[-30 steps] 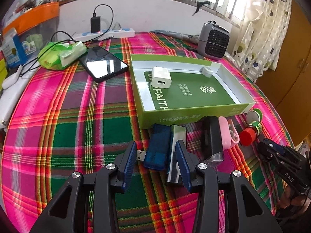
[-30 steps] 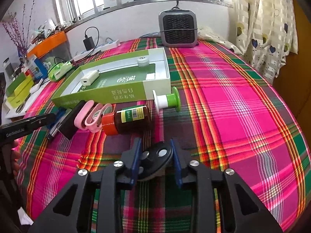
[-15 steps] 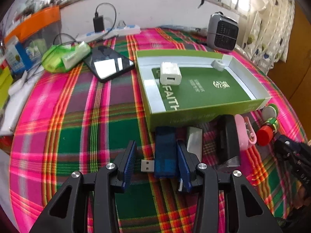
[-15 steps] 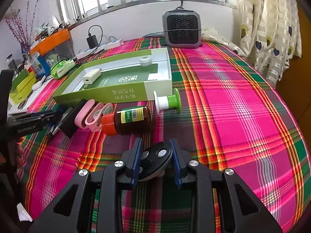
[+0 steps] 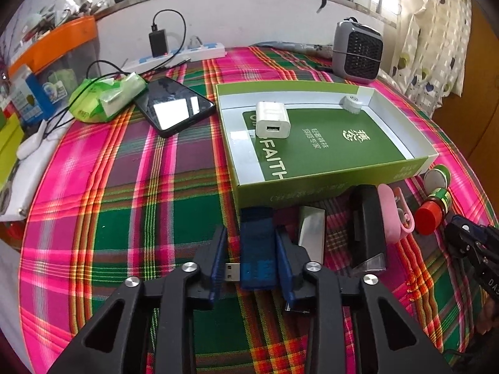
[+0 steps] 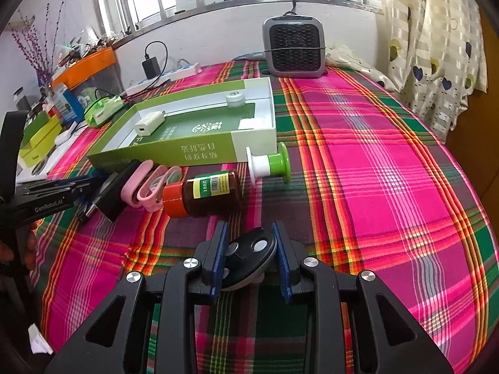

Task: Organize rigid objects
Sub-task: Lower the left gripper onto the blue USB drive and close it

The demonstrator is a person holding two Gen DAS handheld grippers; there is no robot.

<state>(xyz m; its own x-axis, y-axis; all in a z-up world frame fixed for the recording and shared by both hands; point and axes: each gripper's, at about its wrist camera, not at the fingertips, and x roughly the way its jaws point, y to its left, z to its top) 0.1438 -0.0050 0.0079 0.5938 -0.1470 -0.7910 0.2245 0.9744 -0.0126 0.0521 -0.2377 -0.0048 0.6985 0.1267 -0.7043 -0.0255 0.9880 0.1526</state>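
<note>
Left wrist view: the green box point(image 5: 327, 184) is the landmark, an open shallow tray of stiff card on the plaid-covered bench point(image 5: 124, 187), holding a white charger point(image 5: 273, 120) and a small white cap point(image 5: 351, 103). It looks light and easily nudged.

Just before its near wall lie the loose pieces. The brown bottle point(image 6: 207, 193), lying on its side with an orange lid, is probably the heaviest, smooth, breakable if glass, and apt to roll; I would take it across the body. The black block point(image 5: 366, 227) and silver bar point(image 5: 310, 229) look hard and slick.

The blue USB stick point(image 5: 257, 249) lies nearest that wall's left end, light and rigid, best pinched across its flat sides. The left gripper point(image 5: 251, 258) is level and low, its fingers straddling the stick, the right pad at its edge, the left beside the plug, not visibly clamped.

Nearer than the bottle, the right gripper point(image 6: 249, 254) pinches a black disc point(image 6: 249, 251) tilted between its fingers.
</note>
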